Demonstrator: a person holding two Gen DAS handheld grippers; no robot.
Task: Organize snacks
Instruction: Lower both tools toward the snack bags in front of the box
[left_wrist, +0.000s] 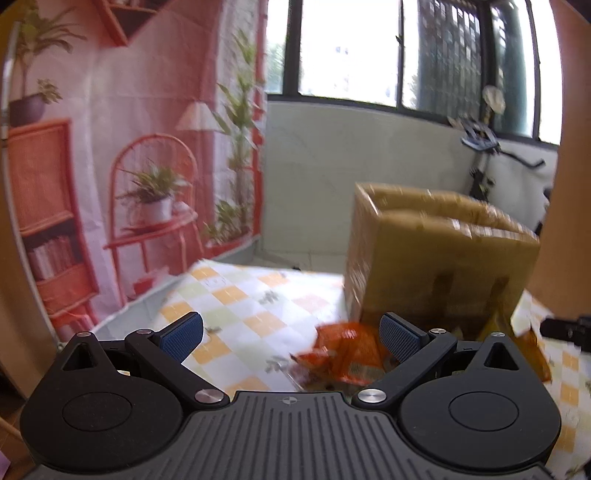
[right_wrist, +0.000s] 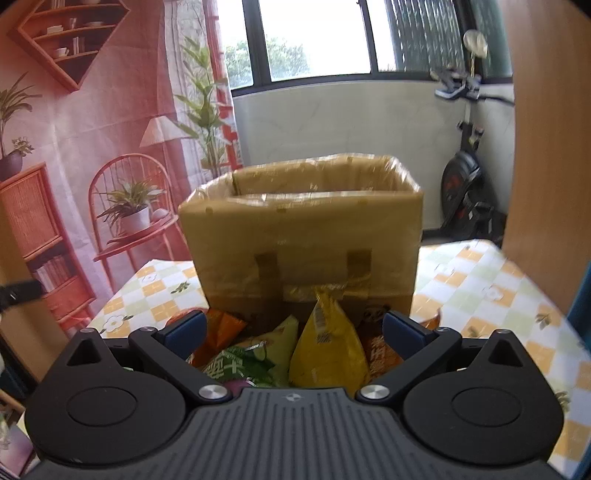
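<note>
Both tools, left (left_wrist: 291, 338) and right (right_wrist: 294, 338), gape level over snack bags (right_wrist: 325, 347) before the box (right_wrist: 306, 236).

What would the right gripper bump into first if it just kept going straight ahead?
Probably the yellow snack bag lying between the open right gripper fingers; behind it stands the cardboard box. Depth is hard to judge.

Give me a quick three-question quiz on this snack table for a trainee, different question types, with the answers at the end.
1. True or false: the right claw is shut on the yellow foil snack bag.
2. Multiple choice: the open brown cardboard box stands (A) on the floor, (B) on the checkered tablecloth, (C) on a chair.
3. Fill in: near the left claw lies a crumpled ____ snack bag.

Key: 1 false, both claws are open; 2 B; 3 orange.
</note>
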